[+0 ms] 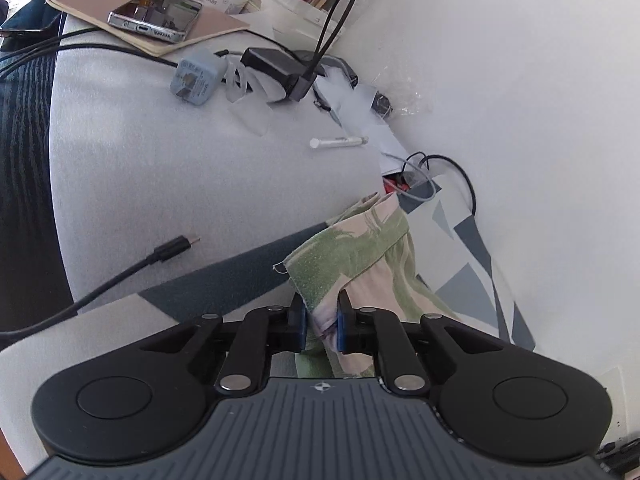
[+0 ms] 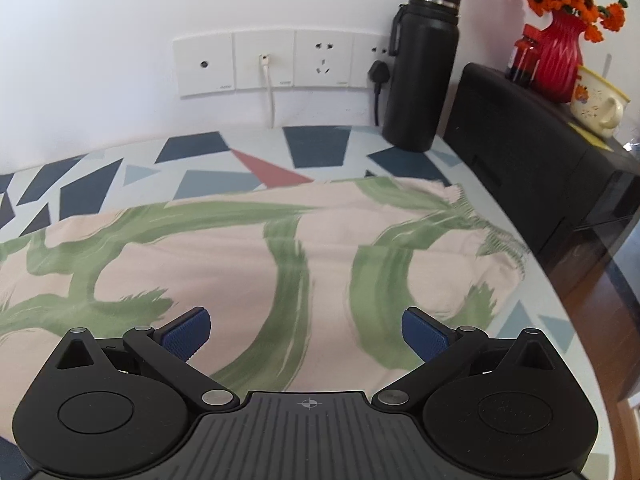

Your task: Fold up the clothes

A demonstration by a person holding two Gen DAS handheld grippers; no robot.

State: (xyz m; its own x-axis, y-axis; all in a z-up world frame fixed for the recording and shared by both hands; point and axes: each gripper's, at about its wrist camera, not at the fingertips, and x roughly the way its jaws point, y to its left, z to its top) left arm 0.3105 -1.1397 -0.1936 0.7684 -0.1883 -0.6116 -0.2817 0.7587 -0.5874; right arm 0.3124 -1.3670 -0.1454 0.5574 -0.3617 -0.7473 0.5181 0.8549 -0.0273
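The garment is a pale pink cloth with green brush-stroke patterns. In the left wrist view a bunched fold of the cloth (image 1: 356, 252) rises from the table, and my left gripper (image 1: 323, 320) is shut on its lower part, blue pads pressing both sides. In the right wrist view the cloth (image 2: 248, 248) lies spread flat on a patterned tablecloth (image 2: 316, 148). My right gripper (image 2: 306, 334) hovers over the near part of the cloth, jaws wide open with nothing between the pads (image 2: 188, 332).
Left view: a black USB cable (image 1: 168, 254), a blue plug adapter (image 1: 196, 76), a black charger (image 1: 276, 66), a white tube (image 1: 340, 142), a phone (image 1: 156, 16) on a notebook. Right view: a black bottle (image 2: 420, 68), wall sockets (image 2: 280, 62), a black box (image 2: 532, 148), a red vase (image 2: 560, 56), the table edge at right.
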